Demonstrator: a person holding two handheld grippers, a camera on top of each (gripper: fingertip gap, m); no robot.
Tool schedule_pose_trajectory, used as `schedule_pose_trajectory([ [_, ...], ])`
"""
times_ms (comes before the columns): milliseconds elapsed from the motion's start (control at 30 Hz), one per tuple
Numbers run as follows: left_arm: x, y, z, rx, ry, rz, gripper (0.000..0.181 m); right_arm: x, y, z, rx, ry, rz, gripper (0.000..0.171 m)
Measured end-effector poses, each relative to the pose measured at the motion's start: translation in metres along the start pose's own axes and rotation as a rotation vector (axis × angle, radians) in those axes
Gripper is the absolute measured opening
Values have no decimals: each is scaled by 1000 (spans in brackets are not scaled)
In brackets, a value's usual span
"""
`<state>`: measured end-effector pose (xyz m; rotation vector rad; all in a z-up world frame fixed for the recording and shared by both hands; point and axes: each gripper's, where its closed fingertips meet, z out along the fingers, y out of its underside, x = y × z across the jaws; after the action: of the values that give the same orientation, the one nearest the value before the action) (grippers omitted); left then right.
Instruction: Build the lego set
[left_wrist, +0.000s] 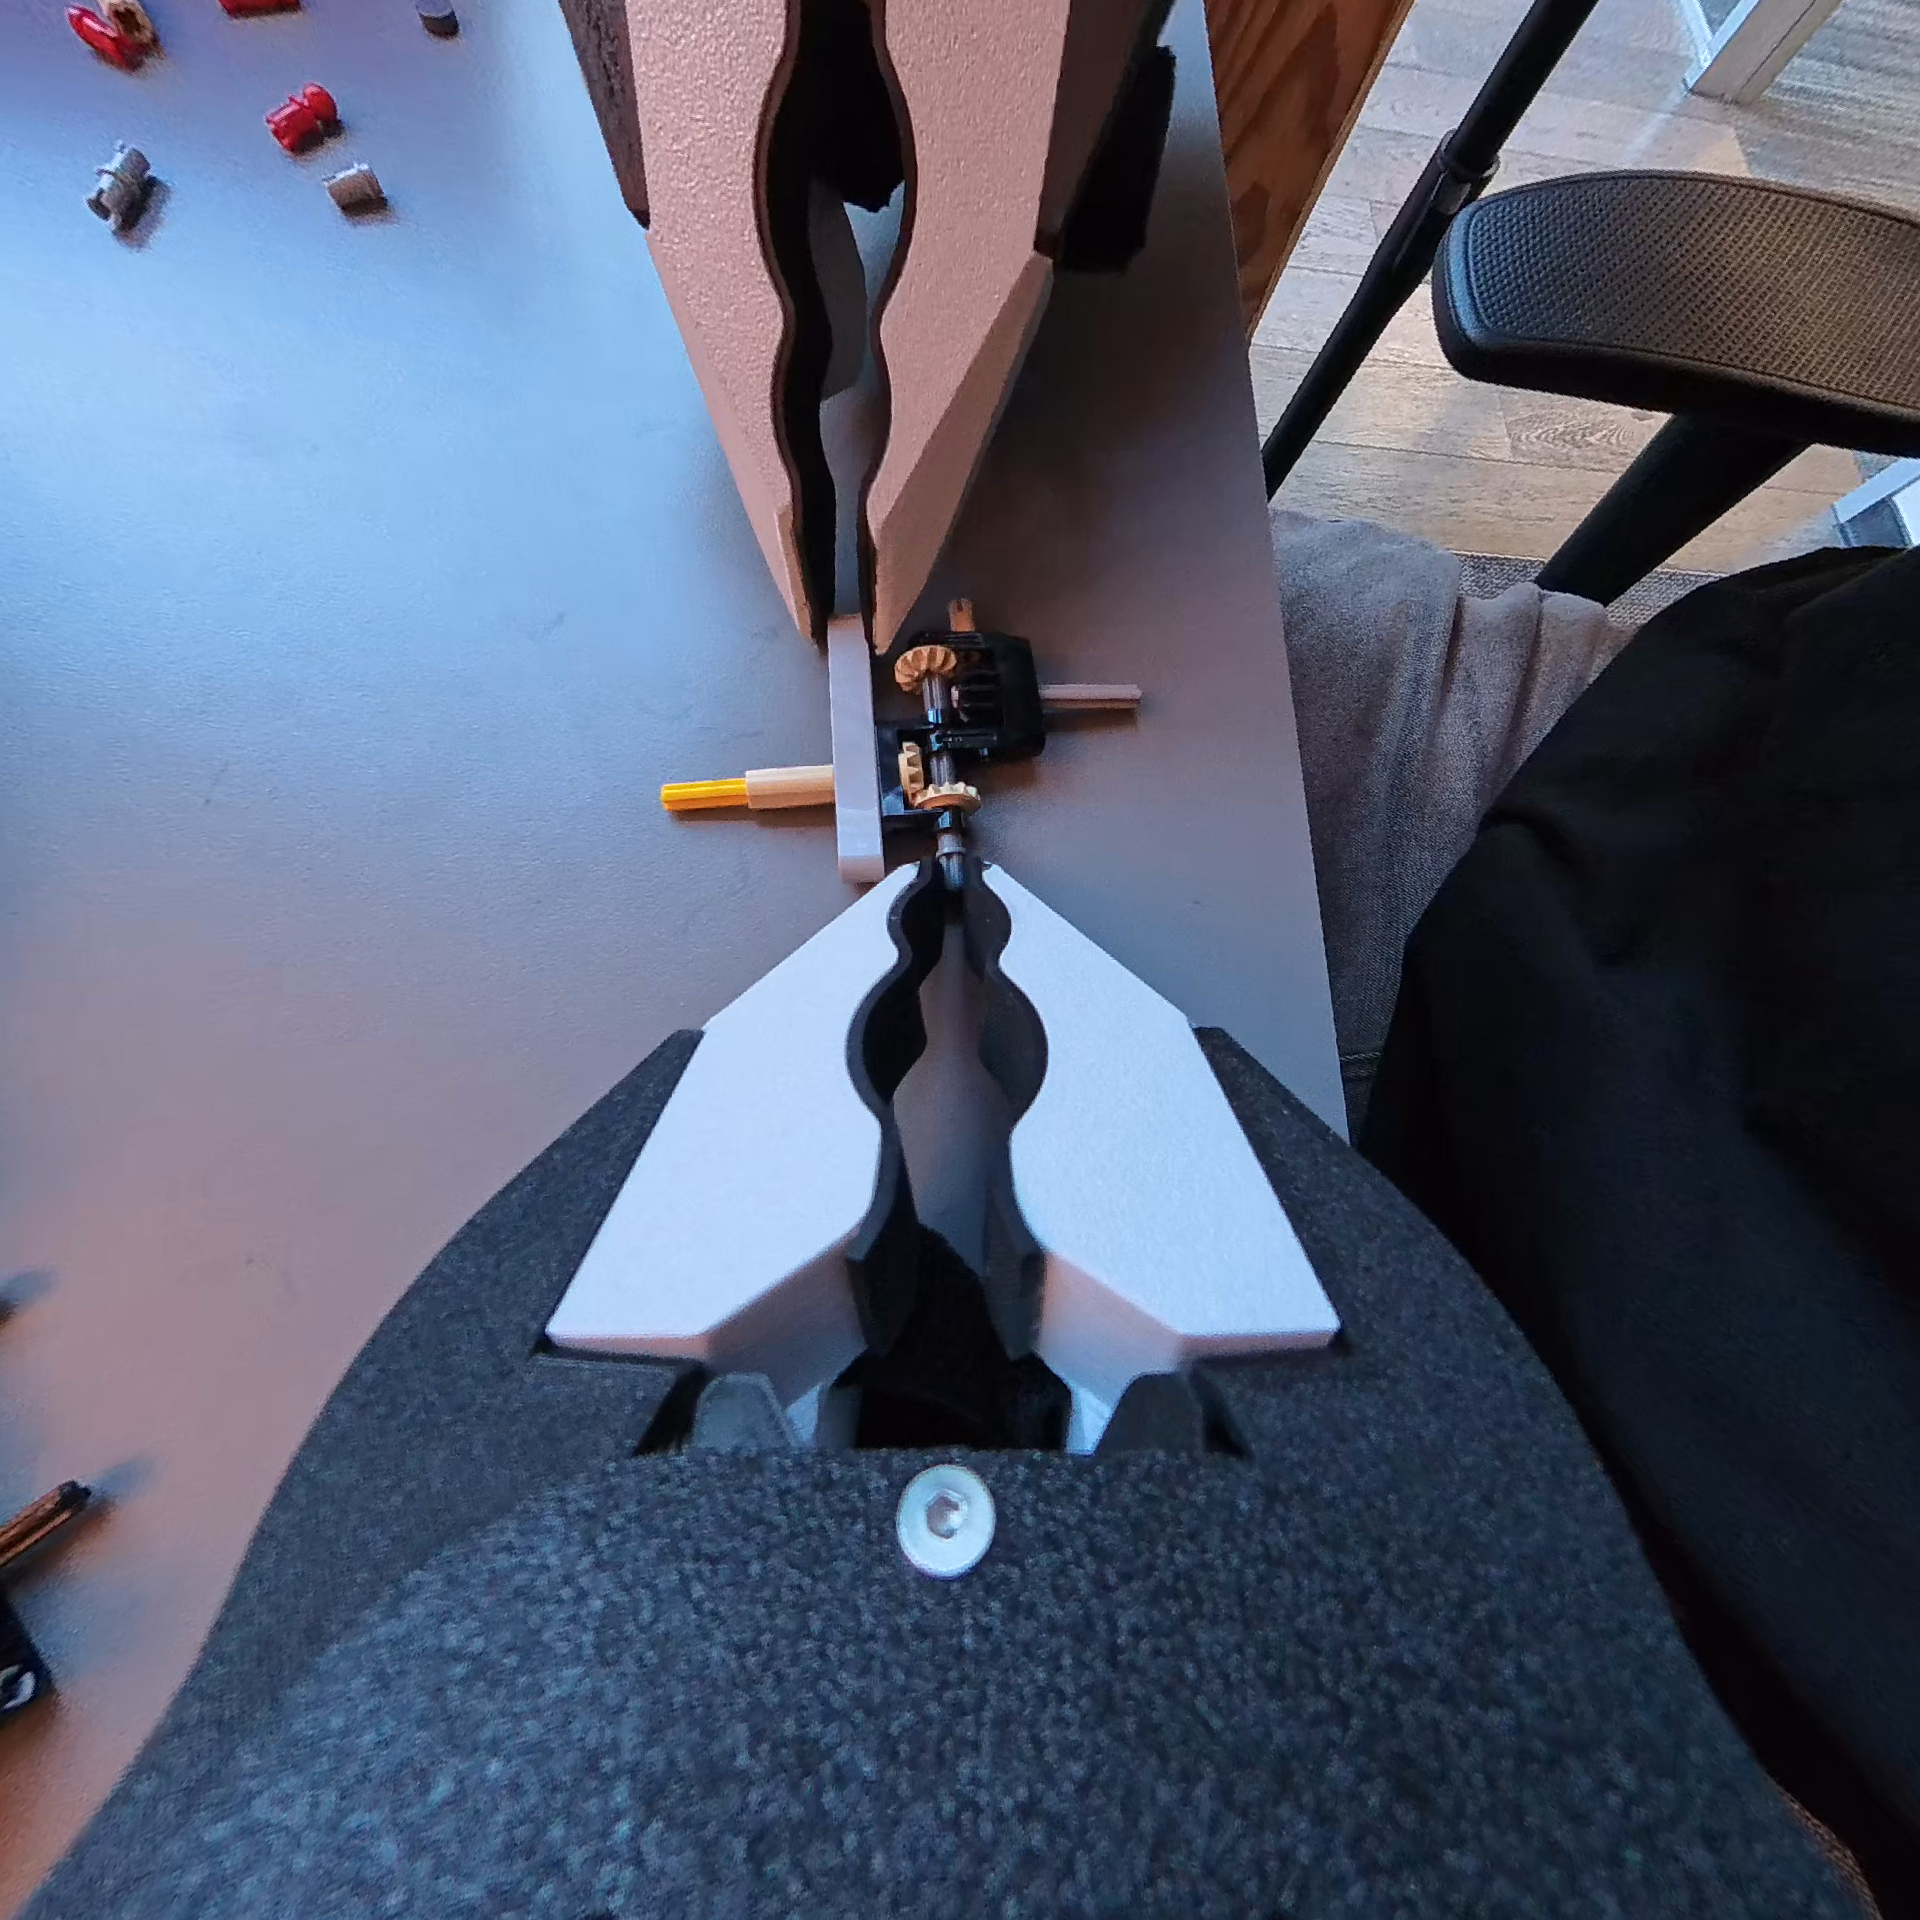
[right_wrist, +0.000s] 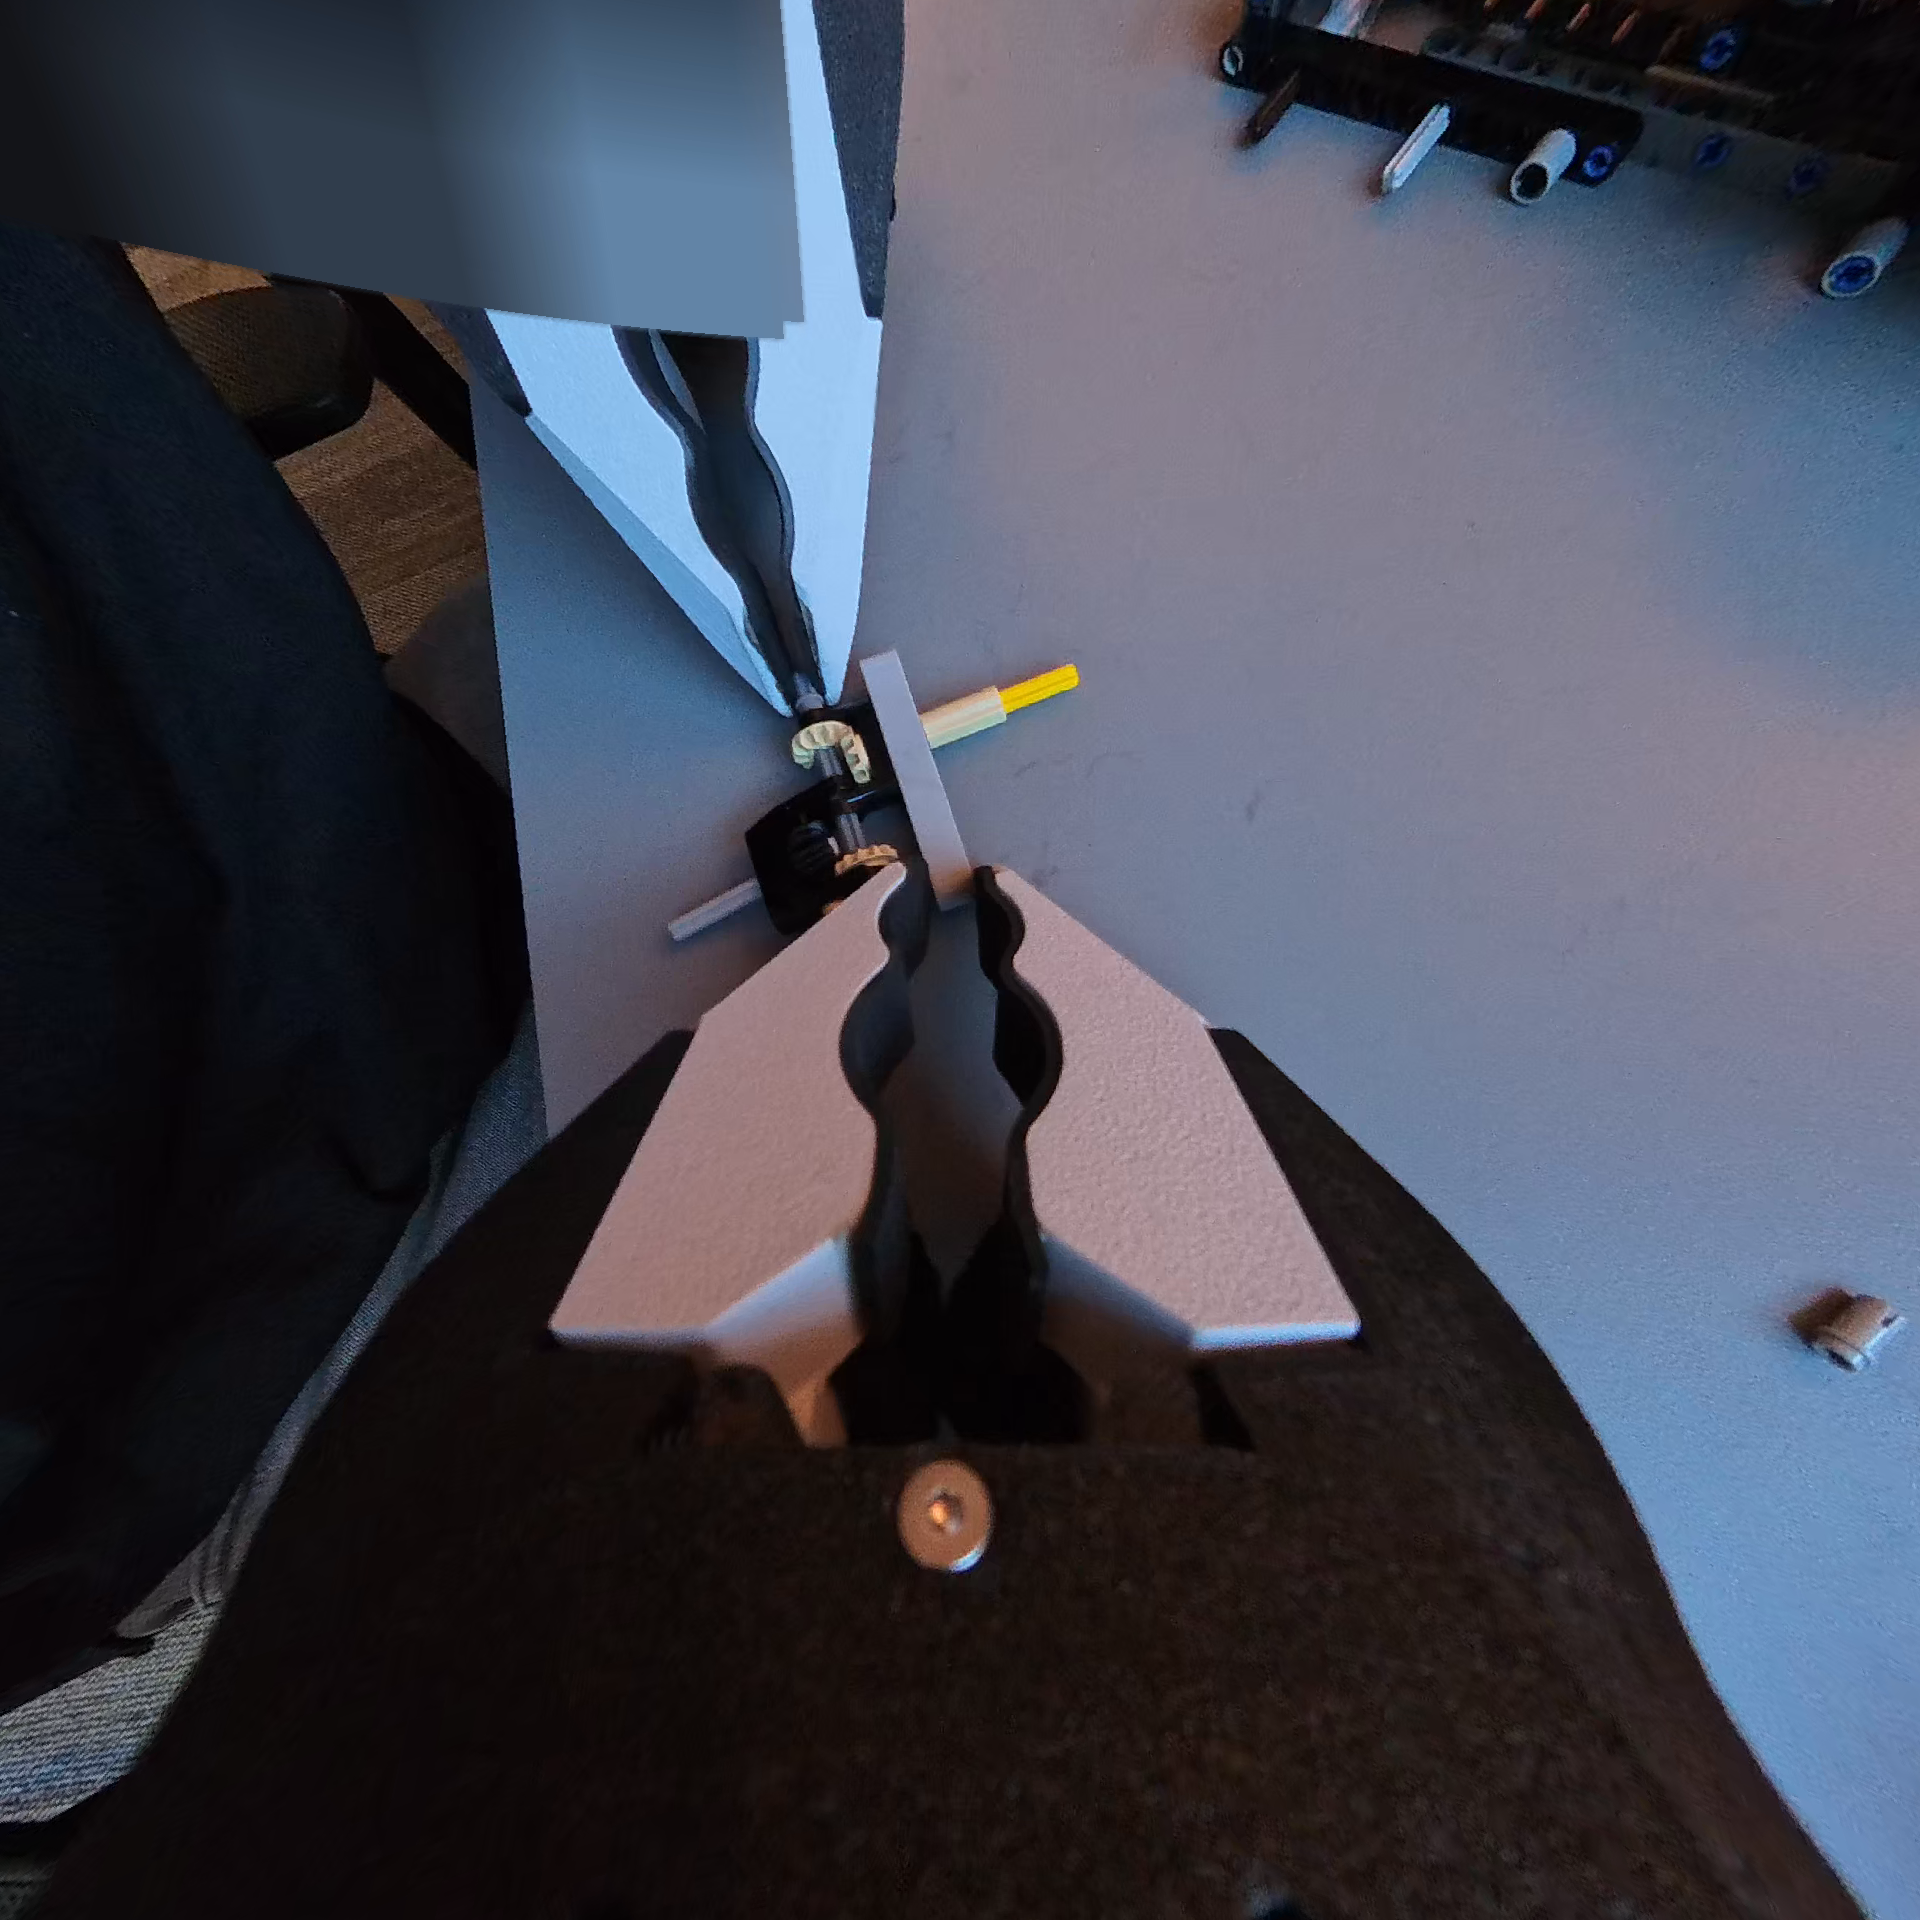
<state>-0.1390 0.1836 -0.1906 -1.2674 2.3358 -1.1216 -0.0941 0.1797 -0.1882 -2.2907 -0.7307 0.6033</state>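
A small lego gear assembly is held between both grippers just above the grey table, near its edge. It has a black frame, tan bevel gears, a thin dark axle, a flat grey beam and a yellow axle in a tan sleeve. My left gripper is shut on the end of the dark axle. My right gripper is shut on the end of the grey beam. The two grippers face each other, the right gripper opposite the left gripper.
Loose red pieces and grey pieces lie far on the table. A partly built black structure with blue pins and a small tan connector lie to the right. The table edge, a person's lap and a chair are close by. The tips of one gripper are about 5 cm away from the tips of the other.
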Motion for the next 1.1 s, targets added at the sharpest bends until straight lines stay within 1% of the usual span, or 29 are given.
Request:
schedule_pose_trajectory([
  [33,0,0,0,0,1,0,1,0,0,0,-2,5,-7,8],
  [367,2,-3,4,-1,9,1,1,3,1,-1,-4,35,-13,9],
  [467,1,-4,4,0,8,-8,1,2,2,-3,12,15,64,9],
  [533,0,-4,4,1,8,-10,1,1,3,-5,19,10,102,10],
  [567,0,-4,4,1,8,-10,1,2,3,-6,32,34,97,14],
  [633,0,-4,5,1,8,-10,1,3,1,-11,61,69,91,16],
  [667,0,-4,5,1,9,-11,1,1,0,-14,74,75,98,17],
  [733,0,-4,5,1,13,-15,1,-4,-2,-18,96,70,131,23],
  [833,1,-4,5,1,22,-23,1,-17,-7,-18,136,78,117,23],
  [933,1,-4,5,1,44,-43,1,-20,1,-11,95,120,119,25],
  [1100,2,-4,5,2,75,-78,1,-22,-1,-10,146,116,140,23],
])
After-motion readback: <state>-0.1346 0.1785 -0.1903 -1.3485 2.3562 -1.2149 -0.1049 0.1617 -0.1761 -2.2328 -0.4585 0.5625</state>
